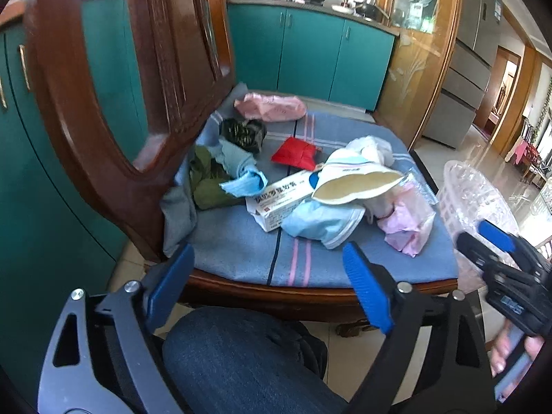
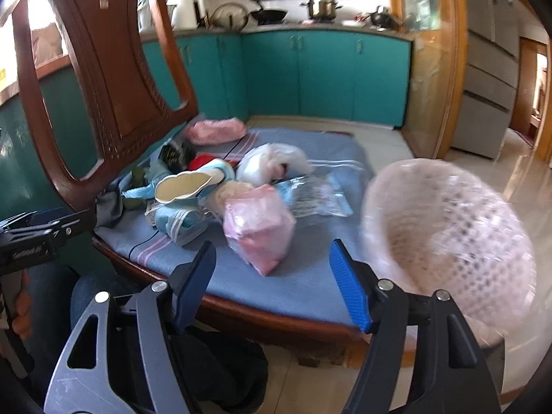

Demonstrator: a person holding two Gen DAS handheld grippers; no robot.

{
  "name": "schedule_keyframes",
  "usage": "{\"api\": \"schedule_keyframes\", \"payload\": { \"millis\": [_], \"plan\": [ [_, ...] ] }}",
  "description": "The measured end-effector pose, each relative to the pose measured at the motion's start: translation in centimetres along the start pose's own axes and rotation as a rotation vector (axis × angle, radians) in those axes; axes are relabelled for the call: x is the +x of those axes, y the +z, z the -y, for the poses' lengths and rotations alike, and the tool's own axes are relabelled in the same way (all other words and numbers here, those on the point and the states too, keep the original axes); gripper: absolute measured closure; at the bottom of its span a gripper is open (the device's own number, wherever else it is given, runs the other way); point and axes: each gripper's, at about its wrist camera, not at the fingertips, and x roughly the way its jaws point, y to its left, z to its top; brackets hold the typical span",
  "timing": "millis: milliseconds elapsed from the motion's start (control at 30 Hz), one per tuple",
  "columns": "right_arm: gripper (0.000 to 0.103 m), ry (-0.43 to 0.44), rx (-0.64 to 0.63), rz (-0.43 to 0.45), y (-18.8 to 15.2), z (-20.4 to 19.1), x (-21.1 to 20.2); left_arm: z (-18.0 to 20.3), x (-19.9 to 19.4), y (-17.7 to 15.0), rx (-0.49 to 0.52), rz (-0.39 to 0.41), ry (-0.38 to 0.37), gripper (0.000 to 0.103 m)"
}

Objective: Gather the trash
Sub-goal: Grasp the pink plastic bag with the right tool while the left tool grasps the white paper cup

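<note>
Trash heap (image 1: 310, 186) on blue chair cushion (image 1: 241, 252), ahead of both tongs.
Left gripper (image 1: 269, 286) and right gripper (image 2: 272, 276) gaping wide, empty; white carton (image 1: 279, 200) lettering unreadable.

Wooden chair (image 1: 103, 158), blue striped cushion (image 1: 241, 252), littered with medicine box (image 1: 279, 200), pink bags (image 1: 407, 227), wrappers

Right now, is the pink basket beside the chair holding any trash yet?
Looks empty: the right wrist view shows only clear liner inside the basket. The trash, like the pink bag, lies on the chair cushion.
</note>
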Motion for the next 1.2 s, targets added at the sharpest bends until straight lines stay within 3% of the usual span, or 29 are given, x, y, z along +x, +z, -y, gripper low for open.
{"api": "schedule_keyframes", "payload": {
  "millis": [167, 367, 433, 467, 567, 633, 733, 900, 1000, 1133, 1167, 1200],
  "plan": [
    [0.019, -0.003, -0.018, -0.084, 1.4, -0.7, 5.7, 0.2, 2.1, 1.5, -0.010, -0.012, -0.021, 0.008],
    [0.019, 0.017, -0.030, -0.113, 2.1, -0.5, 8.7, 0.9, 4.0, 2.9, -0.026, -0.020, -0.058, 0.007],
    [0.022, 0.034, -0.030, -0.114, 2.0, -0.3, 9.1, 1.1, 4.9, 2.9, -0.022, -0.034, -0.060, 0.007],
    [0.031, 0.048, -0.033, -0.117, 2.0, -0.3, 9.1, 1.2, 5.3, 3.0, -0.023, -0.041, -0.067, 0.007],
    [0.035, 0.072, -0.028, -0.123, 1.9, -0.1, 9.3, 1.5, 6.3, 3.3, -0.019, -0.051, -0.081, 0.008],
    [0.039, 0.086, -0.027, -0.119, 1.8, 0.0, 9.0, 1.7, 7.0, 3.6, -0.011, -0.055, -0.083, 0.012],
    [0.039, 0.093, -0.029, -0.117, 1.7, 0.2, 8.5, 1.9, 8.1, 4.0, -0.008, -0.076, -0.112, 0.036],
    [0.040, 0.084, -0.037, -0.104, 1.5, 0.3, 7.8, 1.9, 9.9, 4.0, -0.019, -0.116, -0.160, 0.085],
    [0.040, 0.075, -0.029, -0.097, 1.6, 0.6, 7.5, 1.8, 10.2, 3.9, -0.029, -0.116, -0.179, 0.091],
    [0.040, 0.048, -0.016, -0.086, 1.7, 1.2, 7.1, 1.7, 9.3, 3.9, -0.039, -0.100, -0.186, 0.091],
    [0.040, 0.041, -0.011, -0.082, 1.8, 1.5, 7.0, 1.6, 8.9, 3.9, -0.048, -0.094, -0.187, 0.086],
    [0.040, 0.036, -0.007, -0.079, 1.7, 1.7, 6.9, 1.4, 8.6, 3.9, -0.056, -0.089, -0.193, 0.073]
  ]
}}
